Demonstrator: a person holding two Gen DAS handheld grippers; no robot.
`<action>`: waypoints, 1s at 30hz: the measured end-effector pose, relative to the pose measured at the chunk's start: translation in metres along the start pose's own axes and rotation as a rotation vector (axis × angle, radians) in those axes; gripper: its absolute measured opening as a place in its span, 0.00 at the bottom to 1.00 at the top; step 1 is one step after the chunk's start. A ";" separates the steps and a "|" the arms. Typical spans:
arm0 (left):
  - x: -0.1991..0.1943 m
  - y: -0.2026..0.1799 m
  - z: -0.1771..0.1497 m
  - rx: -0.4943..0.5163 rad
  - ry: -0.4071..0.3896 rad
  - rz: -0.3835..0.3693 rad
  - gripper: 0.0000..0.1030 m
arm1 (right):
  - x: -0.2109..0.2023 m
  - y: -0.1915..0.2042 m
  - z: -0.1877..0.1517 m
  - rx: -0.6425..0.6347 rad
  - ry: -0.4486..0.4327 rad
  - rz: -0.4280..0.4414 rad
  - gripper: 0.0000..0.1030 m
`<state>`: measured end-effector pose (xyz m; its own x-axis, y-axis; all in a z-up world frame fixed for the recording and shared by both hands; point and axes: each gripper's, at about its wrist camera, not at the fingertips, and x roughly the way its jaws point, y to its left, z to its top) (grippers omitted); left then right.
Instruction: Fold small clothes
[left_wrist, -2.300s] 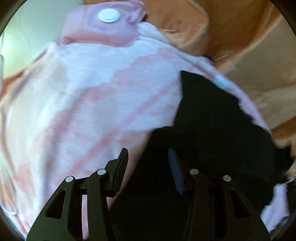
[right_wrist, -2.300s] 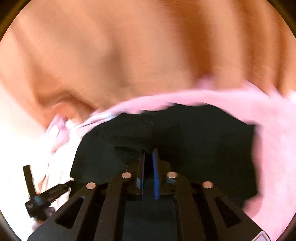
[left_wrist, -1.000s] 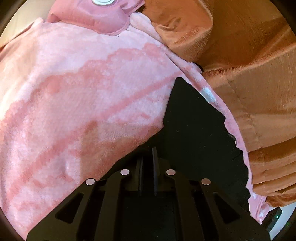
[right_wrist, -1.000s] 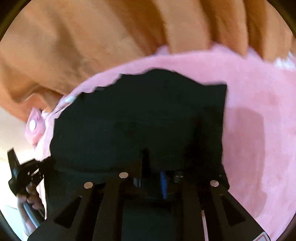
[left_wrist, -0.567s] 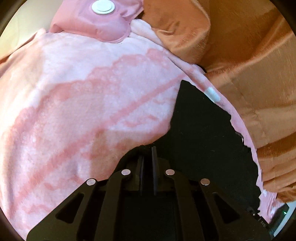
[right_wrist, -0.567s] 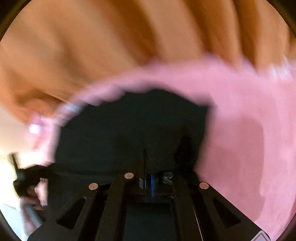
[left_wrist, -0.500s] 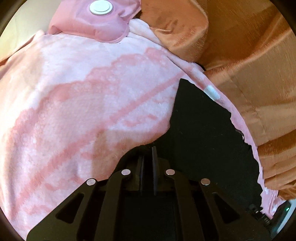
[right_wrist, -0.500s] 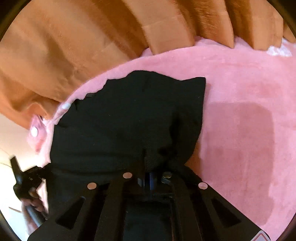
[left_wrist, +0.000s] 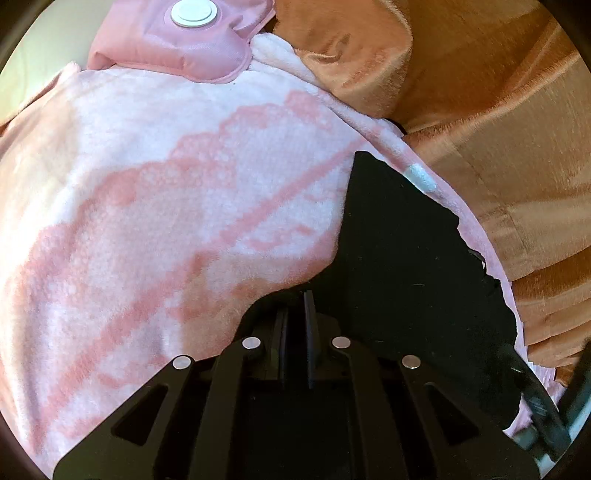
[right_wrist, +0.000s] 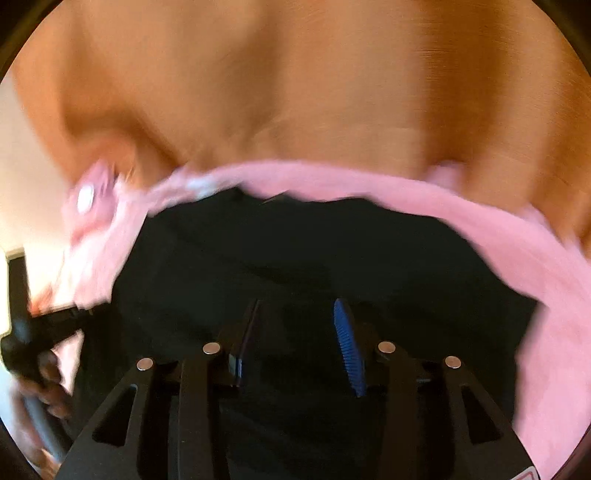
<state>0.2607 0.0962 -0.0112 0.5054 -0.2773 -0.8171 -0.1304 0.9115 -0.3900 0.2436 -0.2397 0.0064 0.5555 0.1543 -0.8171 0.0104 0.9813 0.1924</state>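
A small black garment (left_wrist: 413, 258) lies on a pink patterned blanket (left_wrist: 155, 206). My left gripper (left_wrist: 295, 306) is shut on the garment's near edge, low at the centre of the left wrist view. In the blurred right wrist view the black garment (right_wrist: 314, 251) spreads under my right gripper (right_wrist: 299, 314), which is open with its blue pad (right_wrist: 347, 343) showing and nothing between the fingers. The left gripper also shows at the left edge of the right wrist view (right_wrist: 33, 328), held by a hand.
An orange velvet cushion or sofa back (left_wrist: 498, 129) rises behind and right of the blanket. A pink padded pouch with a white round cap (left_wrist: 192, 14) lies at the blanket's far end. The right wrist view is motion-blurred.
My right gripper has opened and let go of the black garment, and its view has swung up toward the orange cushion. My left gripper stays shut on the garment.
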 end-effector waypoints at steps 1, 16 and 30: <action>0.000 0.000 0.001 -0.001 0.002 -0.001 0.07 | 0.014 0.009 0.004 -0.021 0.020 -0.013 0.40; 0.005 0.002 0.000 0.049 0.001 -0.012 0.07 | -0.002 0.013 0.039 0.051 -0.088 0.052 0.11; 0.001 0.004 -0.003 0.071 0.010 -0.024 0.08 | 0.095 0.121 0.087 -0.133 -0.017 0.090 0.00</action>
<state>0.2586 0.0986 -0.0145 0.4990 -0.3021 -0.8122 -0.0577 0.9236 -0.3790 0.3704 -0.1159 -0.0007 0.5633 0.2417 -0.7901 -0.1496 0.9703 0.1901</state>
